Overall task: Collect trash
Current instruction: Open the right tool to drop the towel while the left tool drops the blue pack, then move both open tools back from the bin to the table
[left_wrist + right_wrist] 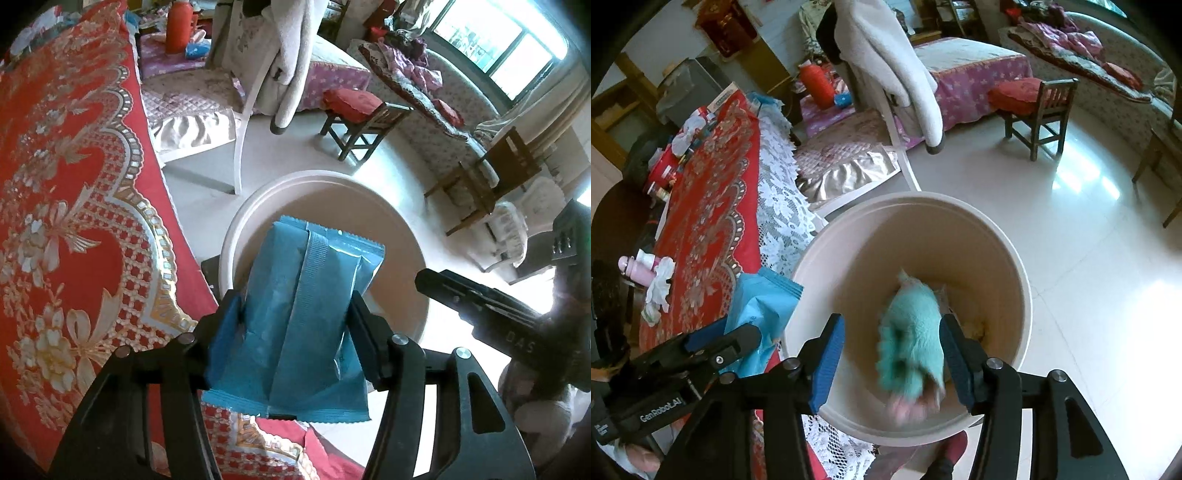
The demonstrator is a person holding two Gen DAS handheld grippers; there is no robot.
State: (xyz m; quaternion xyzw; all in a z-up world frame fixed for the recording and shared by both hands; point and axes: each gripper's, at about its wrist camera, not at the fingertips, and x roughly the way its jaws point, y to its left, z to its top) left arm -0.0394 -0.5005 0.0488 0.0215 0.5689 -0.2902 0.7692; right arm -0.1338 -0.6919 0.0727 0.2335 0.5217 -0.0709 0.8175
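Note:
My left gripper (295,325) is shut on a blue snack wrapper (310,295) and holds it over the rim of a cream round bin (236,229). It shows in the right wrist view (724,339) at the left with the wrapper (761,310). My right gripper (892,354) is open above the bin (1027,295). A teal crumpled wrapper (912,339), blurred, is in the air inside the bin between my fingers, touching neither. The right gripper (480,302) shows in the left wrist view at the right.
A table with a red floral cloth (74,221) and lace edge (779,206) stands left of the bin; white tissues (659,288) and small bottles lie on it. A white chair (879,122), a small wooden stool (1038,107) and sofas stand beyond on the tiled floor.

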